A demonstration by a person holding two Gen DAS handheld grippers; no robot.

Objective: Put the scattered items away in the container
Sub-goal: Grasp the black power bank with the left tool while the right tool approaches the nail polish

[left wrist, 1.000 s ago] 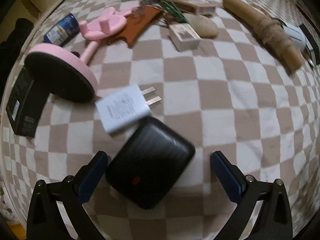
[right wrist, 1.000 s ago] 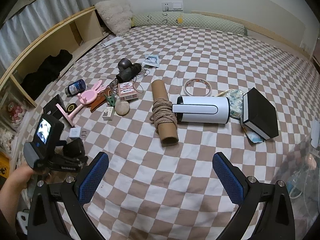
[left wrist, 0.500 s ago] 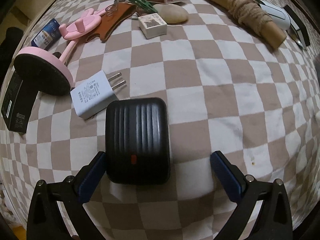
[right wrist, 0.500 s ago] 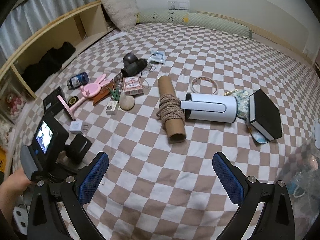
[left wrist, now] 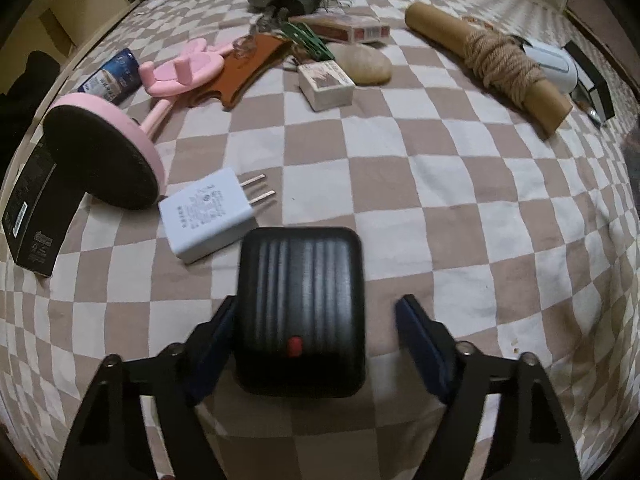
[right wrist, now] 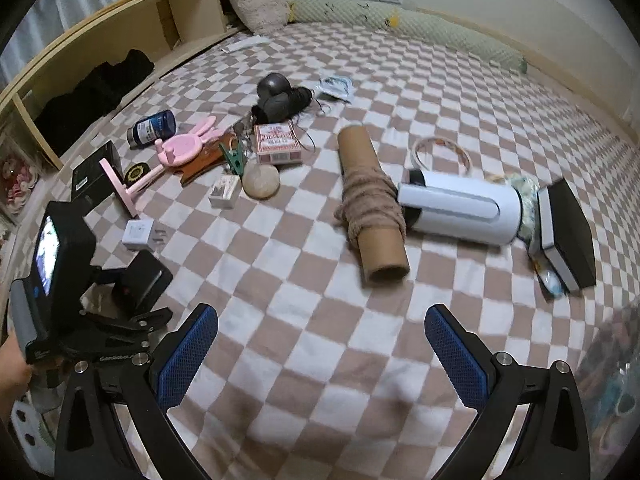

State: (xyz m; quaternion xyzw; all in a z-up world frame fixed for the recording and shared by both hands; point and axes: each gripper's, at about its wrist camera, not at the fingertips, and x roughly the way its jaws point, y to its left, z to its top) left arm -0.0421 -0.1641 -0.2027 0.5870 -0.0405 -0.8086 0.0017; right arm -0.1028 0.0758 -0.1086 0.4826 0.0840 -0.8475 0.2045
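A black ribbed case with a small red mark lies on the checked bedspread, right between the fingers of my left gripper. The jaws are closing on it: the left pad sits against the case's side, the right pad still stands a little apart. In the right wrist view the same case shows under the left gripper, held by a hand at the far left. My right gripper hovers open over bare bedspread, nothing between its fingers. No container is clearly in view.
A white plug charger, a pink stand and a black box lie just beyond the case. Further off are a rope-wrapped cardboard tube, a white cylinder, a black book-like box and a card pack.
The left gripper lined up over the black case, and its jaws have narrowed around it from wide open. The right gripper has sunk closer to the bed.
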